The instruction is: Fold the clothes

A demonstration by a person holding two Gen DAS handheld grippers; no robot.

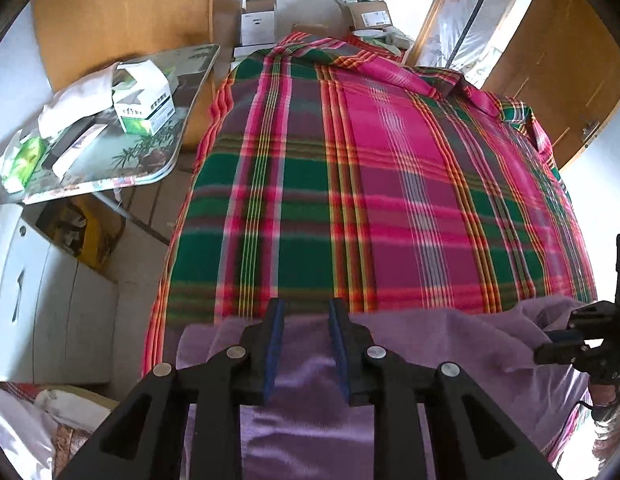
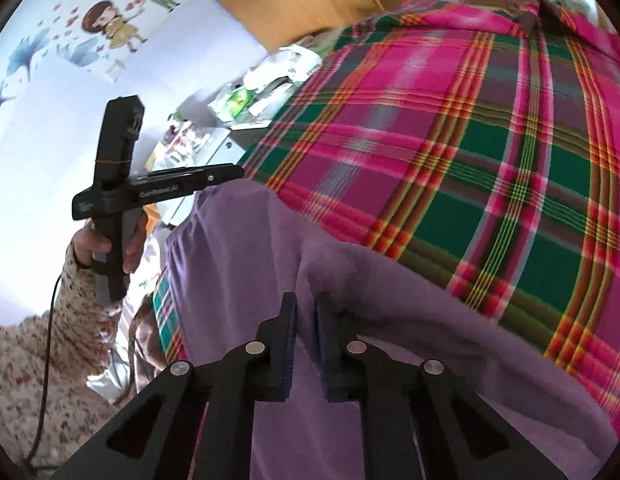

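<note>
A purple garment (image 1: 429, 344) lies along the near edge of a bed covered by a pink and green plaid blanket (image 1: 349, 180). My left gripper (image 1: 306, 312) hovers open over the garment's left part, with nothing between its blue pads. In the right wrist view a hand holds it up at the garment's left edge, the left gripper (image 2: 230, 174) seen from the side. My right gripper (image 2: 306, 308) has its fingers close together on a raised fold of the purple garment (image 2: 389, 320). The left wrist view shows the right gripper (image 1: 557, 340) at the bunched right end.
A small table (image 1: 182, 148) with green and white boxes (image 1: 144, 108) stands left of the bed. A white cabinet (image 1: 50, 300) sits below it. Cardboard boxes (image 1: 260, 20) are stacked beyond the bed's far end, with wooden wardrobes behind. A person's speckled sleeve (image 2: 78, 304) is at left.
</note>
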